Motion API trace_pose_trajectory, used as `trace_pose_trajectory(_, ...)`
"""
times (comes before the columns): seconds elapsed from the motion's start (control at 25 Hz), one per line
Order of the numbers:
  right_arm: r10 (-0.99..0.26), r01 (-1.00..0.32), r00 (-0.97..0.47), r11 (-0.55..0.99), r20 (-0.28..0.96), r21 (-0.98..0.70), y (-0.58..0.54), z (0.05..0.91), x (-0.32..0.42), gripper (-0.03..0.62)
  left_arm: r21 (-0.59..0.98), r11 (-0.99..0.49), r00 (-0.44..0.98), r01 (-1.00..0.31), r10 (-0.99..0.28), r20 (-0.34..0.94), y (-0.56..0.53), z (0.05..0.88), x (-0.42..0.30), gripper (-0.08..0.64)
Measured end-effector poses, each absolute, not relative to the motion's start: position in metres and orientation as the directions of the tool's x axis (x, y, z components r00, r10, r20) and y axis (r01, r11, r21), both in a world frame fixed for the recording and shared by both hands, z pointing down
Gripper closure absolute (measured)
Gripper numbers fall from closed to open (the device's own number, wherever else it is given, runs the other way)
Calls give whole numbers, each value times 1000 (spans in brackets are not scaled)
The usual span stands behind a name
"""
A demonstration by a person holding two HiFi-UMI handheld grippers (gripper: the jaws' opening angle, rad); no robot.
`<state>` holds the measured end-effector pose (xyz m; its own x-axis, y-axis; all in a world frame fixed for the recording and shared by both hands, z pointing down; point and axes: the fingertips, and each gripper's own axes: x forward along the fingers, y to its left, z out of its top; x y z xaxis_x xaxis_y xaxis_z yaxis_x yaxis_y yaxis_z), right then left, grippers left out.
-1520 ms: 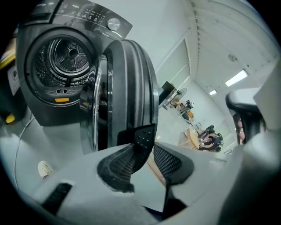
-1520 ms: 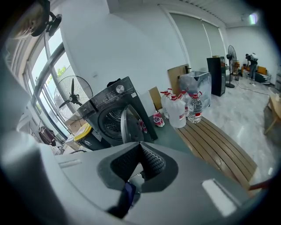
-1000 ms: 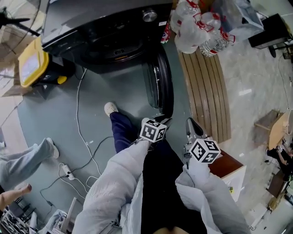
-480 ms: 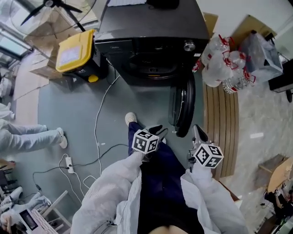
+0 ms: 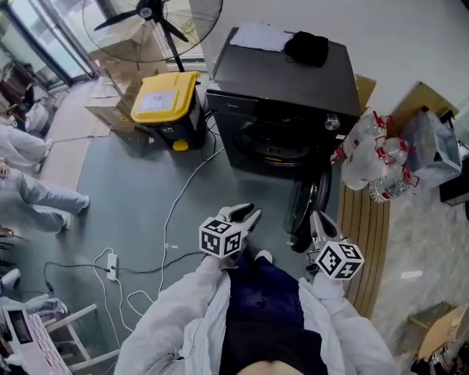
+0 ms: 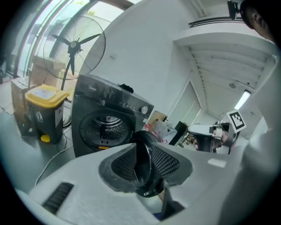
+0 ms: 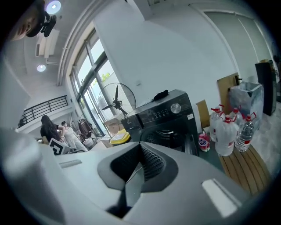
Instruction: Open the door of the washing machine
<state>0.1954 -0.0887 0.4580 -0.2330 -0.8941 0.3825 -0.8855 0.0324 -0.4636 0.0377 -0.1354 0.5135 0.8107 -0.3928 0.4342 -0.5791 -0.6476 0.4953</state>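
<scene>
The black washing machine (image 5: 286,110) stands at the top of the head view, its drum (image 6: 105,127) uncovered. Its round door (image 5: 308,209) is swung out to the right and shows edge-on (image 6: 147,162) in the left gripper view. My left gripper (image 5: 245,214) hangs over the floor in front of the machine, left of the door; its jaws (image 6: 141,146) are closing with nothing between them. My right gripper (image 5: 321,223) is just right of the door's free edge, not touching it, its tips (image 7: 140,146) together and empty.
A yellow-lidded bin (image 5: 165,102) and a fan (image 5: 154,15) stand left of the machine. Cables (image 5: 172,212) and a power strip (image 5: 111,265) lie on the floor. Water bottles (image 5: 374,168) sit on a slatted wooden bench (image 5: 363,234) at the right. People (image 5: 29,183) stand far left.
Both grippers have come up and back from the open door. The view has pulled away, so the whole machine, its top and the fan now show. The door stays open.
</scene>
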Motion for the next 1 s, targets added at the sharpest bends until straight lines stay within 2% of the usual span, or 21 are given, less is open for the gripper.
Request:
trace_pose_trajectory(0.28, -899, -883, -321, 170, 298, -438, -118, 414, 160, 583, 415, -686, 801, -598, -530, 278, -162, 434, 1, 505)
trace_pose_trajectory(0.48, -894, -888, -351, 225, 277, -401, -133, 397, 147, 583, 350, -687, 770, -637, -591, 242, -172, 407, -27, 554)
trace_pose_trajectory(0.72, -898, -901, -366, 275, 246, -334, -141, 377, 142, 583, 305, -689, 752, -658, -627, 205, -187, 389, -38, 561)
trace_pose_trajectory(1.0, -899, -916, -355, 279, 257, -289, -138, 381, 143, 583, 268, -724, 772, -636, -602, 204, -185, 390, -24, 561)
